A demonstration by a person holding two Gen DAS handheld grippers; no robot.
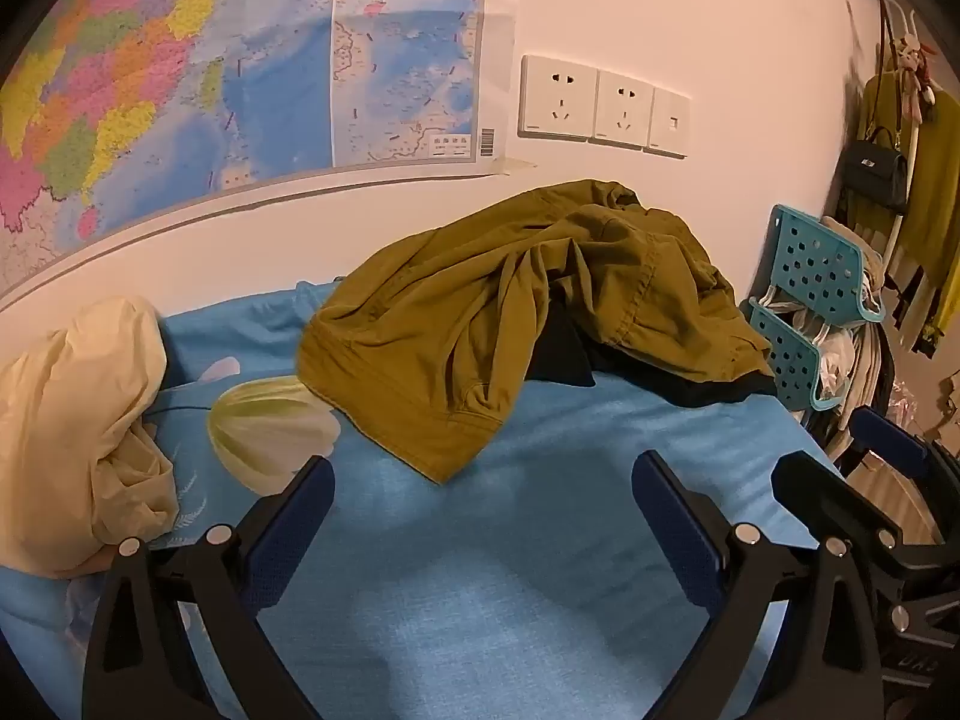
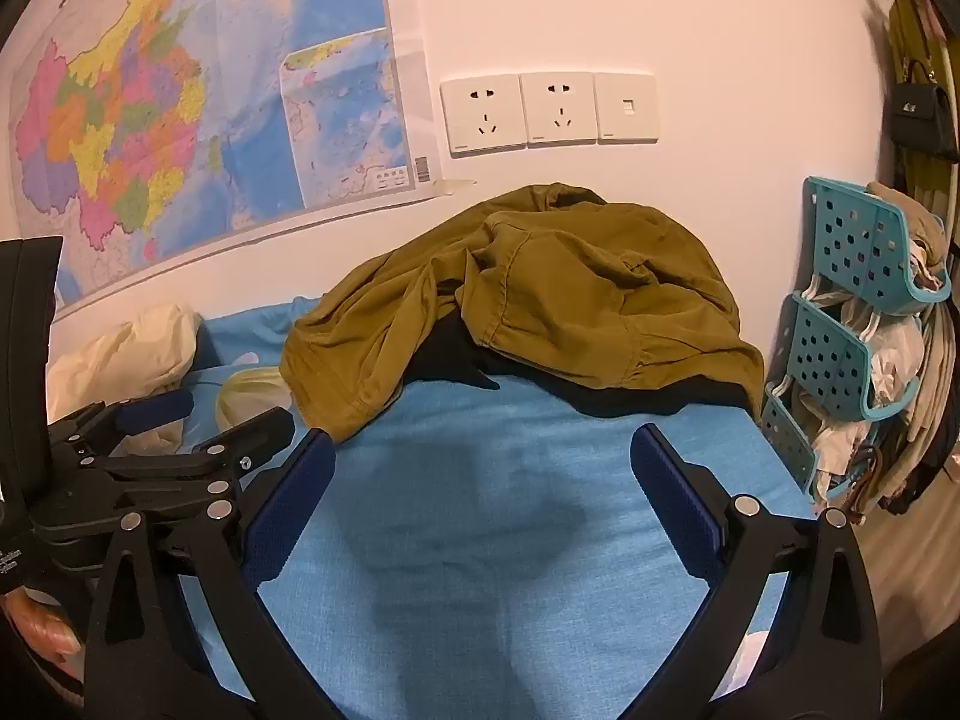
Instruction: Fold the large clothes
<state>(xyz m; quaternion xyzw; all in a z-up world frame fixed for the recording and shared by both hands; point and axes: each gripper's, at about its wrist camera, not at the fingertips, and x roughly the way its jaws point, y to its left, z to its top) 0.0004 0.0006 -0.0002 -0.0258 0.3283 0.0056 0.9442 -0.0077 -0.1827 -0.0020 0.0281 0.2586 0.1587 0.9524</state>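
Two handheld grippers are held side by side above a bed, both tilted downward toward the blue sheet [image 1: 480, 570]. The left gripper [image 1: 483, 480] is seen with its two fingers spread wide, nothing between them; only bare sheet shows in the gap. The right gripper [image 2: 483, 450] is posed the same way, its fingers spread wide and empty. Each finger is black plastic with silver rivets and is lined on the inside with a dark blue, finely textured pad. In the right wrist view, part of a hand [image 2: 42, 636] is glimpsed at the lower left edge, beneath the left gripper's body.

The olive-green garment [image 1: 480, 312] is heaped in a crumpled mound at the far side of the bed, against the white wall, well beyond both sets of fingertips. It is made of a matte woven cloth with stitched seams and deep folds, and one hemmed end trails toward the grippers. A black piece of clothing [image 2: 456, 354] is partly covered by it.

A coloured map [image 1: 180, 72] is taped to the wall; its lettering is too small to be read. Three white wall plates [image 2: 549, 111] are mounted beside it. A cream cloth bundle [image 1: 78, 420] is bunched at the left. A teal perforated plastic rack [image 2: 852, 300] is stuffed with clothes at the right.
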